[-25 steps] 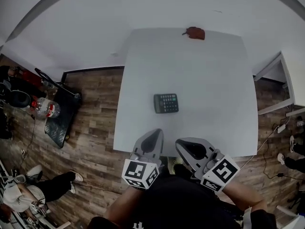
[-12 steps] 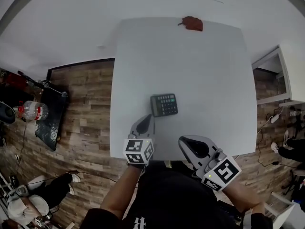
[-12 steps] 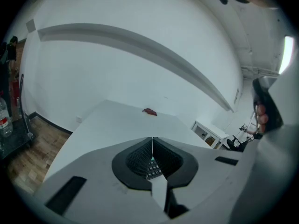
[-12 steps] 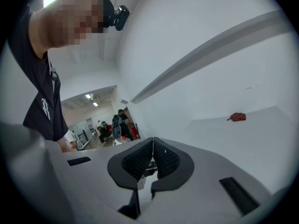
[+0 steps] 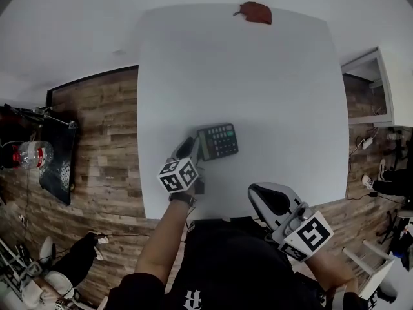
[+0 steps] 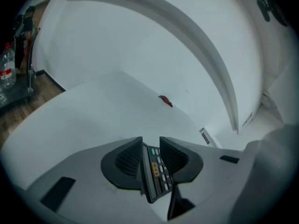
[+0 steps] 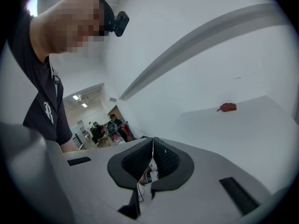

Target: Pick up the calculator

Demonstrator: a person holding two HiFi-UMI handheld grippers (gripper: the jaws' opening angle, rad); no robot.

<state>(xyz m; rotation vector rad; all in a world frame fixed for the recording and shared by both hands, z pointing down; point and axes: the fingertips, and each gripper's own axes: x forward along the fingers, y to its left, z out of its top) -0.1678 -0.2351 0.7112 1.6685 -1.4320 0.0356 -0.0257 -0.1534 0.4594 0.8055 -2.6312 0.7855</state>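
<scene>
Table (image 5: 271, 95): white and square-topped, with its far edge up against the pale wall.
Red-brown thing (image 5: 256, 12): lying right at the table's far edge, too small to tell what it is.
Floor (image 5: 97, 147): dark wood planks on both sides of the table.
Black cart (image 5: 57, 163): over on the left, down on the planks.
Bottle (image 5: 26, 154): clear with a red label, on that cart.
White cabinet (image 5: 371, 86): just beside the table's right edge.
Cables (image 5: 368, 144): trailing over the floor on the right.
Seated person (image 5: 64, 263): lower left, legs stretched out on the planks.

The right tool (image 7: 152, 143), its jaws pressed together, points over a white table (image 7: 233, 129) bearing a small reddish thing (image 7: 227, 107).
</scene>
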